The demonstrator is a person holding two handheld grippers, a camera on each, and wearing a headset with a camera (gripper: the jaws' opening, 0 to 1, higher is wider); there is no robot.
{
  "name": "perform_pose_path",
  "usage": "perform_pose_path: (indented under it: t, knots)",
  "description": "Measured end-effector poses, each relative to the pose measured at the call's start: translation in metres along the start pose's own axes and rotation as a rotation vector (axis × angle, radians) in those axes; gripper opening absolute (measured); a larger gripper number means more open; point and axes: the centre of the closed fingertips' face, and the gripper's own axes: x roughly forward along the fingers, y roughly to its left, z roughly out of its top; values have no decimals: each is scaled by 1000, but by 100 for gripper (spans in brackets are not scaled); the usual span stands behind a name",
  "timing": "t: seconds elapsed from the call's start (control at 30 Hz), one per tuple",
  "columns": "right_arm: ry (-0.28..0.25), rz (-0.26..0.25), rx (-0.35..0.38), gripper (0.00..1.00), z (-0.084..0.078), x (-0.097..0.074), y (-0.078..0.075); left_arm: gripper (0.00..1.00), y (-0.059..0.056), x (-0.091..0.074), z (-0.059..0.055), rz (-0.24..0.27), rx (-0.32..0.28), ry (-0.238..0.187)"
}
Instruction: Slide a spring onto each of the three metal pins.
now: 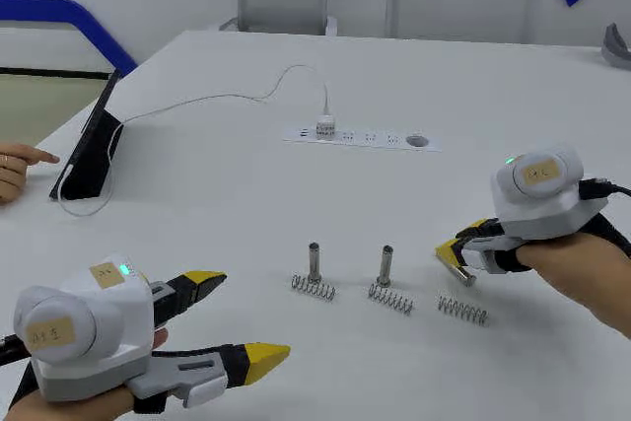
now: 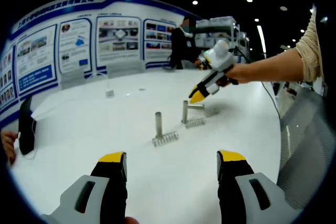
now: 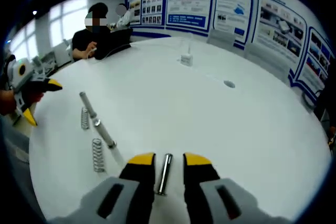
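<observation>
- The third pin is pinched in the right gripper, off to the right of the middle pin. Smooth, stiff steel rod, probably slippery, so best gripped mid-shaft.
- The left gripper is held spread wide with nothing in it, well to the near left of the middle pin.
- The middle spring is laid just in front of the middle pin, with the left spring and right spring either side. Thin wire coils, likely light and squashy, so a gentle pinch is called for.

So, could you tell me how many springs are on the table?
3: the left spring by the left pin, the middle spring by the middle pin, the right spring alone near the right claw, which grips the third pin.
</observation>
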Motion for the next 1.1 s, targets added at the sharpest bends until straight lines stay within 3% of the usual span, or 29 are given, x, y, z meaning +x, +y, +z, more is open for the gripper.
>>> perform_pose_path:
  t: [1.1]
  knots:
    - [81, -6, 47, 10, -15, 18, -2, 70, 3, -3, -5, 9, -11, 7]
